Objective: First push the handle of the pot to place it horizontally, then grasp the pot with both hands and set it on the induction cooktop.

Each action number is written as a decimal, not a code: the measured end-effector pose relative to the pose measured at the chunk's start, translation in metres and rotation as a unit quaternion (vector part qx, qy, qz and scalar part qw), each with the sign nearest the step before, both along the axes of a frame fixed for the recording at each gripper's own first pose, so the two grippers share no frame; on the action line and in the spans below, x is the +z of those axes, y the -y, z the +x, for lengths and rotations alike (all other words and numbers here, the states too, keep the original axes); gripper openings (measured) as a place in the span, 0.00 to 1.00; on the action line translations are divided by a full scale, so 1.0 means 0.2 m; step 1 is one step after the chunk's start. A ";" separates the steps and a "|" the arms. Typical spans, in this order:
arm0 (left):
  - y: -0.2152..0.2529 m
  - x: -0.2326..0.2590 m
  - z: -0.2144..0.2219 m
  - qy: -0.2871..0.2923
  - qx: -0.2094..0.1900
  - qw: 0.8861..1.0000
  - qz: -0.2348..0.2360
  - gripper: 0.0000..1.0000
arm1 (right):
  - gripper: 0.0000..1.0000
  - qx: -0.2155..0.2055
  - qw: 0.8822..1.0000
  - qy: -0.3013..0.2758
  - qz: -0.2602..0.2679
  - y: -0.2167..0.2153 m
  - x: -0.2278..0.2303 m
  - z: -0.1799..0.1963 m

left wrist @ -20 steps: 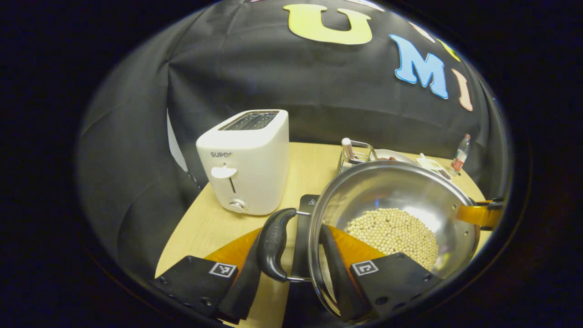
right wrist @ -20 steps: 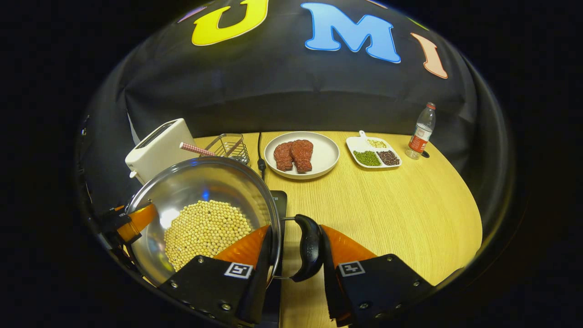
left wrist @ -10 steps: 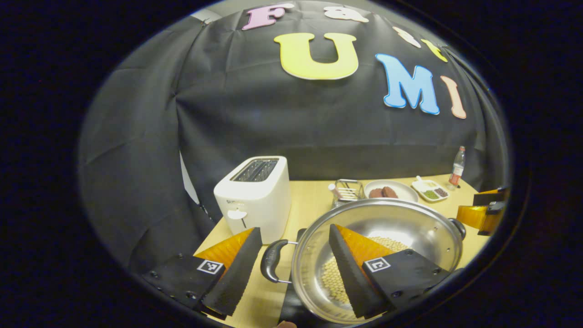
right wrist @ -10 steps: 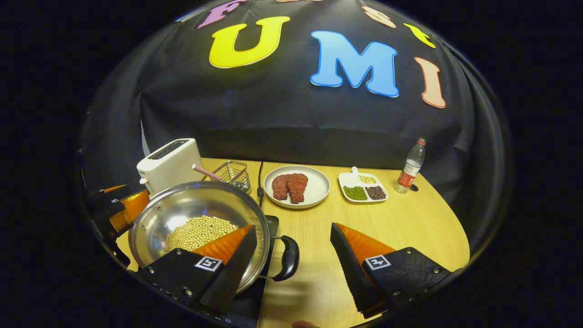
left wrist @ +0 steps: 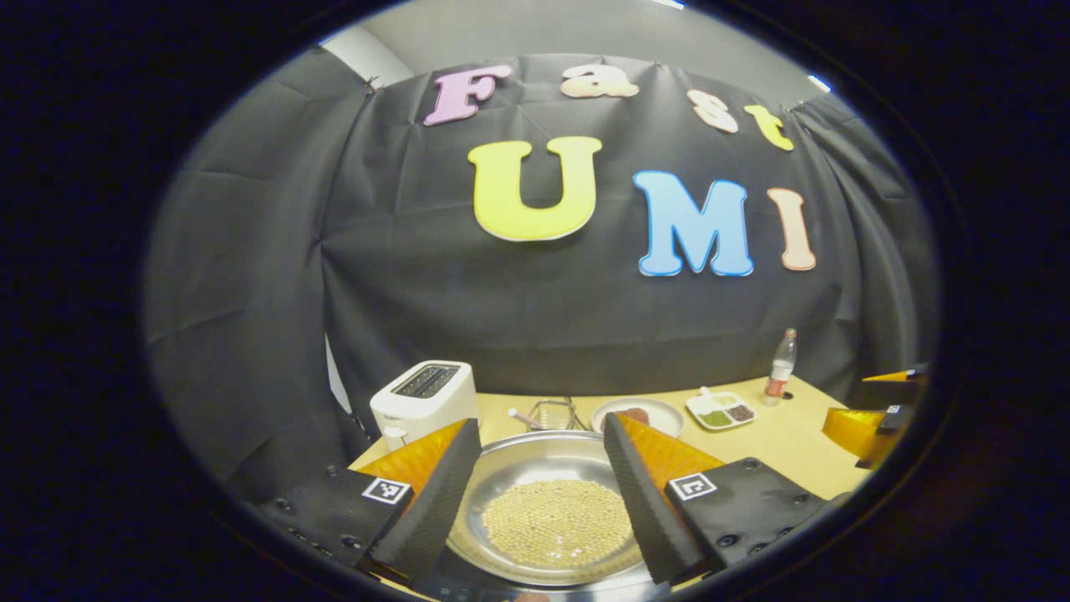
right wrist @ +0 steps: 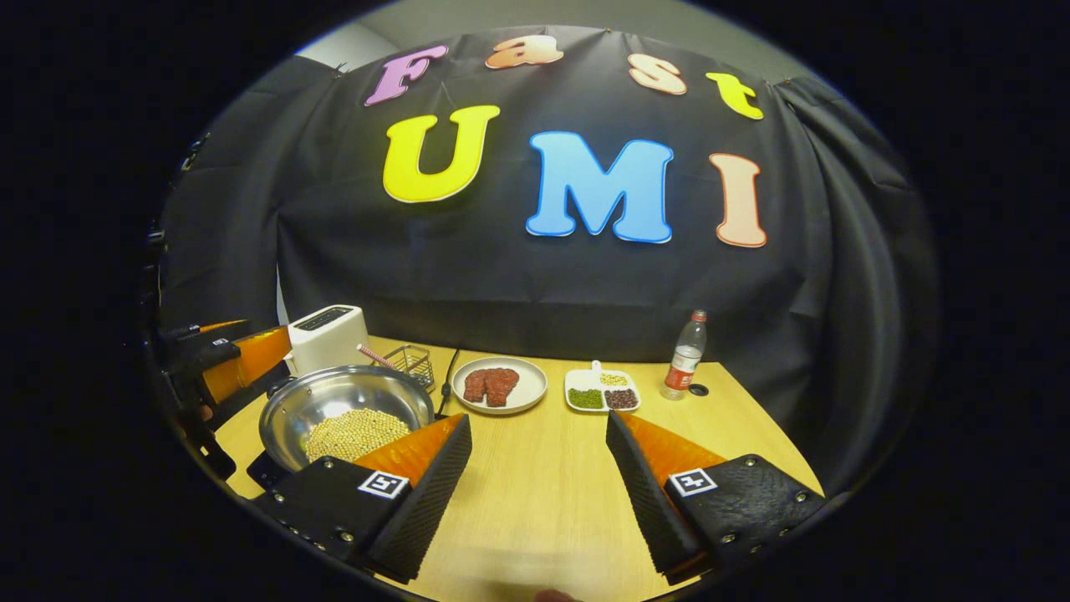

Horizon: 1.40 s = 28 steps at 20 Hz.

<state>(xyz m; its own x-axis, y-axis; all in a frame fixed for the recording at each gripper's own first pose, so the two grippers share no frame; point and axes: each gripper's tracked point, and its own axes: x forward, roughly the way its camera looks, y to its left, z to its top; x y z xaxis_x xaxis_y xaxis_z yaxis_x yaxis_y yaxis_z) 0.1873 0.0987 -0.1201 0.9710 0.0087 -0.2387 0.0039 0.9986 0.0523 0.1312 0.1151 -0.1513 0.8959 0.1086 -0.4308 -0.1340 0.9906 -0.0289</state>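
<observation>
The steel pot (left wrist: 512, 460) with pale beans (left wrist: 556, 522) inside rests on the black induction cooktop (left wrist: 468, 588), whose edge peeks out below it. My left gripper (left wrist: 535, 489) hovers open above and behind the pot, holding nothing. In the right gripper view the pot (right wrist: 330, 387) sits at the left on the cooktop (right wrist: 257, 470). My right gripper (right wrist: 539, 489) stands open over bare table to the right of the pot. Its handles are hidden in both views. The left gripper (right wrist: 230, 361) shows at that view's left edge, and the right gripper (left wrist: 869, 410) at the other view's right edge.
Behind the pot stand a white toaster (right wrist: 326, 336) and a wire rack (right wrist: 410, 361). Further right on the wooden table (right wrist: 543, 456) are a plate with meat (right wrist: 499, 386), a divided dish of beans (right wrist: 602, 390) and a water bottle (right wrist: 685, 355).
Both grippers let go of the pot's handles, opened wide, and drew back and up. The pot stays on the cooktop and now looks smaller and farther off.
</observation>
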 end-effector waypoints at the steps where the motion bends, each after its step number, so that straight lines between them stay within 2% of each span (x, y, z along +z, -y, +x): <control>1: 0.07 0.05 -0.05 0.006 -0.002 1.000 -0.002 0.96 | 0.98 -0.002 1.000 0.006 0.003 0.07 0.03 -0.05; 5: 0.36 0.24 -0.32 0.039 -0.009 0.999 -0.003 0.93 | 0.98 -0.009 0.999 0.034 0.029 0.31 0.19 -0.24; 7: 0.49 0.33 -0.45 0.053 -0.012 0.999 -0.006 1.00 | 0.98 -0.010 0.998 0.049 0.036 0.42 0.25 -0.39; 13: 0.71 0.52 -0.77 0.086 -0.013 0.996 -0.001 1.00 | 0.97 -0.009 0.996 0.076 0.044 0.61 0.41 -0.66; 16: 0.74 0.60 -0.89 0.105 -0.016 0.994 -0.003 0.92 | 0.97 -0.012 0.995 0.086 0.048 0.64 0.46 -0.76; 17: 0.75 0.61 -0.93 0.106 -0.018 0.994 -0.003 0.96 | 0.97 -0.013 0.995 0.088 0.048 0.64 0.46 -0.78; 18: 0.74 0.62 -0.96 0.108 -0.020 0.994 -0.001 0.92 | 0.97 -0.013 0.995 0.090 0.049 0.64 0.47 -0.81; 20: 0.71 0.63 -1.02 0.114 -0.018 0.993 0.007 0.93 | 0.97 -0.015 0.994 0.096 0.050 0.64 0.48 -0.84; 21: 0.68 0.64 -1.06 0.115 -0.014 0.993 0.011 0.96 | 0.97 -0.017 0.994 0.098 0.048 0.64 0.48 -0.86; 22: 0.67 0.64 -1.09 0.117 -0.014 0.993 0.013 0.93 | 0.97 -0.019 0.993 0.106 0.048 0.64 0.50 -0.88; 24: 0.64 0.65 -1.13 0.121 -0.013 0.992 0.013 0.96 | 0.97 -0.021 0.991 0.126 0.046 0.63 0.55 -0.90; 27: 0.56 0.69 -1.17 0.130 -0.012 0.991 0.019 0.96 | 0.97 -0.021 0.988 0.144 0.045 0.60 0.60 -0.93; 28: 0.53 0.71 -1.18 0.134 -0.008 0.991 0.022 0.93 | 0.97 -0.021 0.988 0.148 0.045 0.59 0.61 -0.93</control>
